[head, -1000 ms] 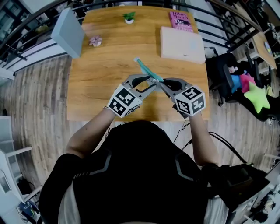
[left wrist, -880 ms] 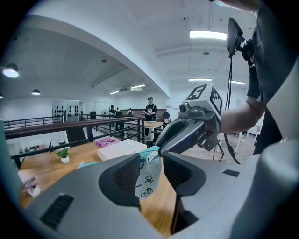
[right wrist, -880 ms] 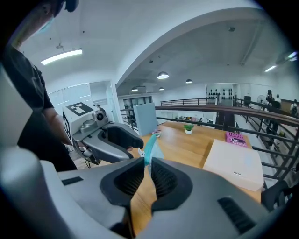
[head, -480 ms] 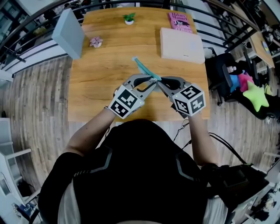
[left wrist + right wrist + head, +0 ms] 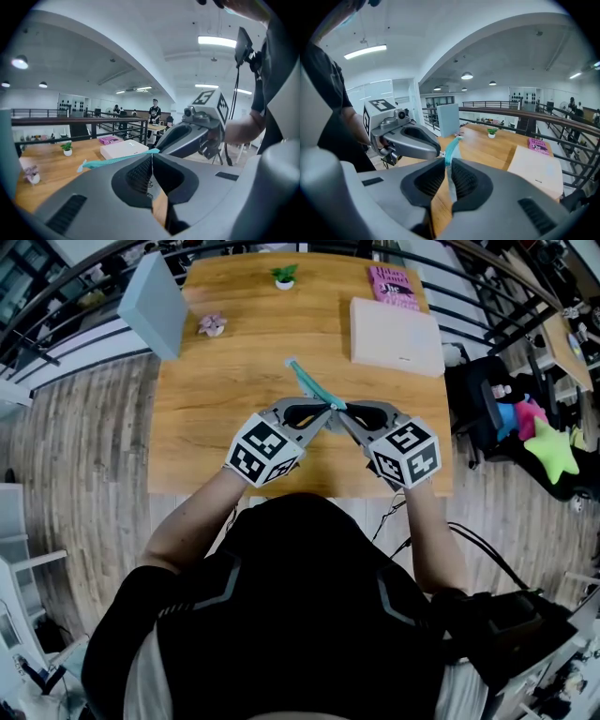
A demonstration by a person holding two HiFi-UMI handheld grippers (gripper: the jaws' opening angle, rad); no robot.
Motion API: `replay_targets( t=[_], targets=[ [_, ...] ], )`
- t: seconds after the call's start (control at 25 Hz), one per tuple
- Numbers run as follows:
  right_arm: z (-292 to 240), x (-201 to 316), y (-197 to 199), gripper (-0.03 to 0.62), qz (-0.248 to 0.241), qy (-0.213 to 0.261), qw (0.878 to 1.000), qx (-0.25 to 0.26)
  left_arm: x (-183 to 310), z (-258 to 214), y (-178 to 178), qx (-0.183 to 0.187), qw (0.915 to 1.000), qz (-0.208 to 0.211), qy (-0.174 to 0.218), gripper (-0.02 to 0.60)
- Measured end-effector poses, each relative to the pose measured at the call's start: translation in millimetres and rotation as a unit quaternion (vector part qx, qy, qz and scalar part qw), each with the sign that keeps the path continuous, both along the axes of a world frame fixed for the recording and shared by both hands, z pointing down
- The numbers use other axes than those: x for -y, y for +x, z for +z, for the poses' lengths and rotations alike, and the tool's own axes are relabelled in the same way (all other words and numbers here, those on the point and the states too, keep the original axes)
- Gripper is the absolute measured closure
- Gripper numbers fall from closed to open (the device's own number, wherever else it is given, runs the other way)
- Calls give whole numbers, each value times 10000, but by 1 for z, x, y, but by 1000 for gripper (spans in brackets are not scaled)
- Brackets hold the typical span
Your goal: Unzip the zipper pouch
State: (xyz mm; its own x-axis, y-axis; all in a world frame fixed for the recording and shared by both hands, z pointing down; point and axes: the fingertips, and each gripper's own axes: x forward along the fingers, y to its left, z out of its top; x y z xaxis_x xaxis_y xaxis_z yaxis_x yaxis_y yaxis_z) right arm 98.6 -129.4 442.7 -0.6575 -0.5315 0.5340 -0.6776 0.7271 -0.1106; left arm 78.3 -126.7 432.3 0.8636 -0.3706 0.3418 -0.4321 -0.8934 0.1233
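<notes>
Left gripper (image 5: 325,412) first: jaws pinched right together on the near end of the pouch (image 5: 307,382), only teal showing at the tips. The pouch itself is slim, teal, seen edge-on like a strip, held up off the table (image 5: 202,427) and slanting away toward the far left (its far tip looks paler). Right gripper (image 5: 340,415) meets the left one tip to tip — jaws narrow, clamped on that same near end — the strip running between its pads.
</notes>
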Motion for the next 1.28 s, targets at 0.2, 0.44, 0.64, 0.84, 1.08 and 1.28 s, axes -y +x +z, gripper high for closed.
replay_targets(
  t=[0.2,0.44,0.64,0.84,1.08,1.28],
  targets=[
    [-4,0,-2,543,-117,33,9999,14,8,-8,-9,-146,9994,-118,-285,549],
    [-2,-3,-4,543,-192,5,9998,54,16,-6,-21,-46,9994,-253,-241,549],
    [1,-5,-6,543,-244,-59,9996,92,28,-3,-38,73,9980,-601,-205,549],
    [5,-7,-6,543,-283,-110,9995,91,37,0,-57,150,9958,-880,-200,549],
    [6,-5,-12,543,-315,-141,9993,126,49,1,-79,172,9929,-1154,-210,549],
    [8,-4,-12,543,-312,-183,9993,132,61,2,-98,220,9892,-1431,-218,549]
  ],
)
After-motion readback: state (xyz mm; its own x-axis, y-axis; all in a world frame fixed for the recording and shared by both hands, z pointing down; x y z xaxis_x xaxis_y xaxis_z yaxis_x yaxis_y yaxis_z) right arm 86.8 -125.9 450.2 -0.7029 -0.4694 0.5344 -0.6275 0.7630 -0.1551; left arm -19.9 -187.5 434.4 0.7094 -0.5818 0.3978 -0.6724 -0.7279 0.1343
